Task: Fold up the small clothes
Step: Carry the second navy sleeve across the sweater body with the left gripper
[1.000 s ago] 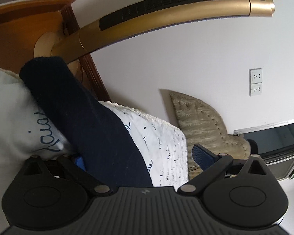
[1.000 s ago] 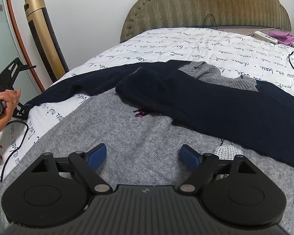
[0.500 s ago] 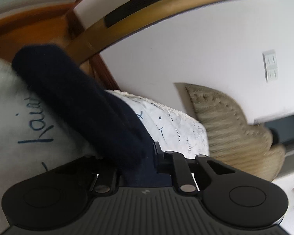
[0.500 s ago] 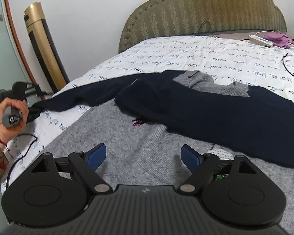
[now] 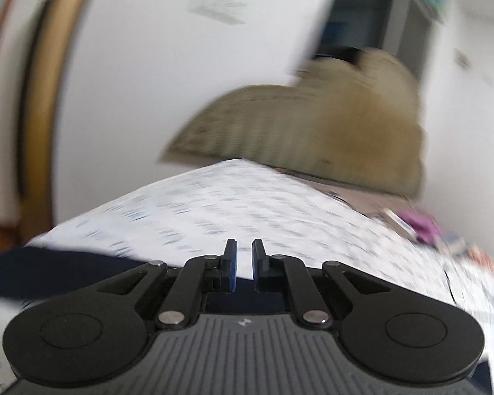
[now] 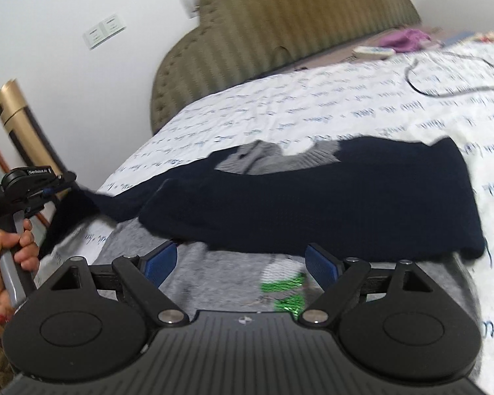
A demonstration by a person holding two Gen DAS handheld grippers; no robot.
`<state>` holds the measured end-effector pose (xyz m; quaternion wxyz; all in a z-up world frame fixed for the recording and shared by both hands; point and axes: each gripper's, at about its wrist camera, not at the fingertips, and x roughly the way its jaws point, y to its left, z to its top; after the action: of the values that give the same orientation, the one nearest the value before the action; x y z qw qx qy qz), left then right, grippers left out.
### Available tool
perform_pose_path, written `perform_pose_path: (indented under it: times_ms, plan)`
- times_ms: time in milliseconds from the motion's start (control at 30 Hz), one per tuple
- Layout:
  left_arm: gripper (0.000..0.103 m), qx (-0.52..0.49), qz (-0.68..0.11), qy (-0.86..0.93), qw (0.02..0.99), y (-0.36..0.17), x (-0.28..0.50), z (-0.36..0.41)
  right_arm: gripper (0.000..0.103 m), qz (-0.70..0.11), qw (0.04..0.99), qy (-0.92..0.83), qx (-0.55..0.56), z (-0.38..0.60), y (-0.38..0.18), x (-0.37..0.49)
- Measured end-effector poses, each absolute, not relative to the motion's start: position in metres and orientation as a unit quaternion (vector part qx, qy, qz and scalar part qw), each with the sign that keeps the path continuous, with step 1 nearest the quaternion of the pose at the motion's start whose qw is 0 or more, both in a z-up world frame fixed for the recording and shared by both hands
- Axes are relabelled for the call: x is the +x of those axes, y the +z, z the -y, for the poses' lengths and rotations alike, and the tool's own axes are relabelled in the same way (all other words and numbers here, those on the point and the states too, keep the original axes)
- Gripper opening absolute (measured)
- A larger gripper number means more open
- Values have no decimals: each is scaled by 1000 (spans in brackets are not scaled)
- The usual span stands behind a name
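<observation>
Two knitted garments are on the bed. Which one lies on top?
The navy sweater lies on top, draped across the grey sweater, whose collar and lower body show beyond it. The grey one bears a green print.

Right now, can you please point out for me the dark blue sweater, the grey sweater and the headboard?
dark blue sweater (image 6: 329, 204): right wrist view, middle of its body.
grey sweater (image 6: 220, 283): right wrist view, front panel between the claw fingers.
headboard (image 6: 280, 29): right wrist view, ribbed padded face.
</observation>
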<state>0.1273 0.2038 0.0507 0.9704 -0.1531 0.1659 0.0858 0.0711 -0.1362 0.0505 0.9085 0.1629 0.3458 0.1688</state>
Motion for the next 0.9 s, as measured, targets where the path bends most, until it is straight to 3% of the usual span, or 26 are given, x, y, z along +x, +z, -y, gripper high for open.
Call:
perform_pose_path:
  times_ms: [167,367,433,500,533,833,900]
  plan:
    - [9,-65,-197,-35,978,51,134,-129,87,-348,908,147,181,151,44,71]
    - [12,-198,-274,-35,940,28,122,-142,90,-351,907,144,184,161,41,71]
    - [27,-267,-276,-9,923,19,111,-178,91,-353,905,145,186,164,39,71]
    - [85,-341,-263,45,901,9,97,-226,91,-356,903,146,189,164,36,71]
    - [94,-383,-244,78,888,4,85,-252,91,-359,902,147,192,165,35,72]
    - [97,-627,-115,178,750,-46,19,-394,92,-368,899,148,187,156,27,76]
    - [97,-637,-84,193,742,-44,18,-407,92,-369,899,147,184,154,26,76]
